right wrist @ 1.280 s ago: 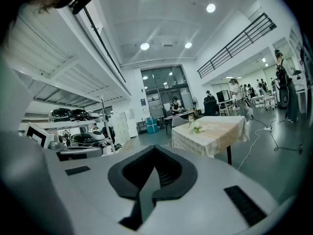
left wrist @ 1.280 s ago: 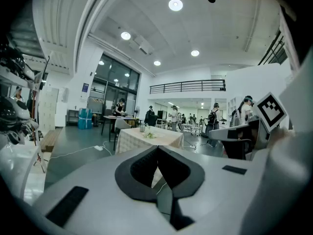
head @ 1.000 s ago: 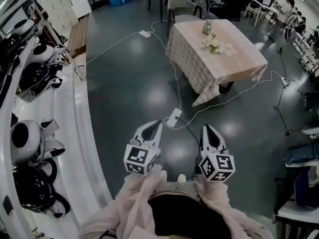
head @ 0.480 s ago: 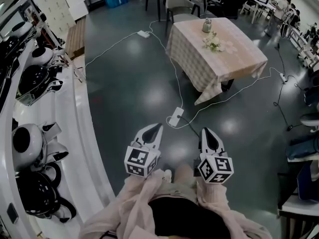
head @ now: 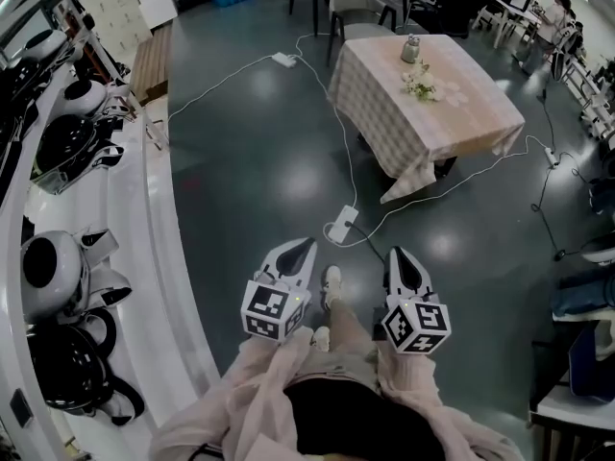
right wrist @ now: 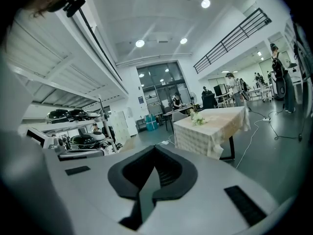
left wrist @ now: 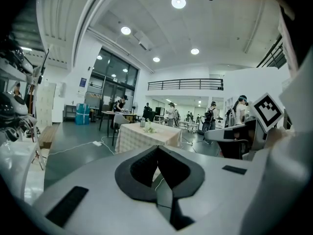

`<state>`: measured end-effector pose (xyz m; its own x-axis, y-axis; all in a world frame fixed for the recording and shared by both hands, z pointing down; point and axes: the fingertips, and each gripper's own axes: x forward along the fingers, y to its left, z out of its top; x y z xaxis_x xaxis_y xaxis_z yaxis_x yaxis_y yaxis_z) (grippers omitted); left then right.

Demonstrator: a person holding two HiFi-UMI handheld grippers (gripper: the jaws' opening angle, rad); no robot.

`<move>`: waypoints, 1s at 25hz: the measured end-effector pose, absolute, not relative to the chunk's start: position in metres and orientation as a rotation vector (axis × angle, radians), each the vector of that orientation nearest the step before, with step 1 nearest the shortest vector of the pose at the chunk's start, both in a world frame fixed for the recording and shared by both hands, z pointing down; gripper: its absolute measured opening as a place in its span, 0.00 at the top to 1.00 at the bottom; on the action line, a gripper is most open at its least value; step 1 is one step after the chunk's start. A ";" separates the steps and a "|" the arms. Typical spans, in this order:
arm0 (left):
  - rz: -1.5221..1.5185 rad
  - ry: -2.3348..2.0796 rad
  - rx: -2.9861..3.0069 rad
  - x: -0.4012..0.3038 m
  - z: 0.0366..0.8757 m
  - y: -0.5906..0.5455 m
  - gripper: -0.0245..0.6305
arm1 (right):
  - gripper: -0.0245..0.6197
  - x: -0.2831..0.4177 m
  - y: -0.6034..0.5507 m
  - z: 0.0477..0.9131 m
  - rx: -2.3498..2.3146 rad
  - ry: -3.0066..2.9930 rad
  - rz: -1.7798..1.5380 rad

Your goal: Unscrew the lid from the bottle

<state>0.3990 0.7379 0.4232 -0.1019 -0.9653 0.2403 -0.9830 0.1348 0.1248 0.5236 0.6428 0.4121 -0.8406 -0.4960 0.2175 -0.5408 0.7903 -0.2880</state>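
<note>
Right in front of the person, the left claw (head: 304, 246) and the right claw (head: 398, 254) are held side by side above the dark floor (head: 250, 161). Each is clenched tight with nothing between its jaws. A white shoe (head: 332, 279) shows between them. Just beyond lies a white power strip (head: 341, 225). Farther off stands the desk (head: 461, 123) under a checked cloth. The bottle (head: 411, 49) stands upright near the desk's far edge, close to some flowers (head: 420, 86) and well apart from both claws. Its lid is too small to make out. A chair (head: 351, 3) sits behind the desk.
</note>
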 end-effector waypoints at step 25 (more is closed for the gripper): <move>0.087 -2.227 1.832 0.258 0.426 0.582 0.92 | 0.94 0.383 0.477 0.416 0.722 -2.856 0.488</move>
<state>0.2579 0.5816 0.4260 -0.1739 -0.9567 0.2333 -0.9720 0.2048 0.1150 0.3829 0.4770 0.4159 -0.8718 -0.4343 0.2264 -0.4849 0.8307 -0.2735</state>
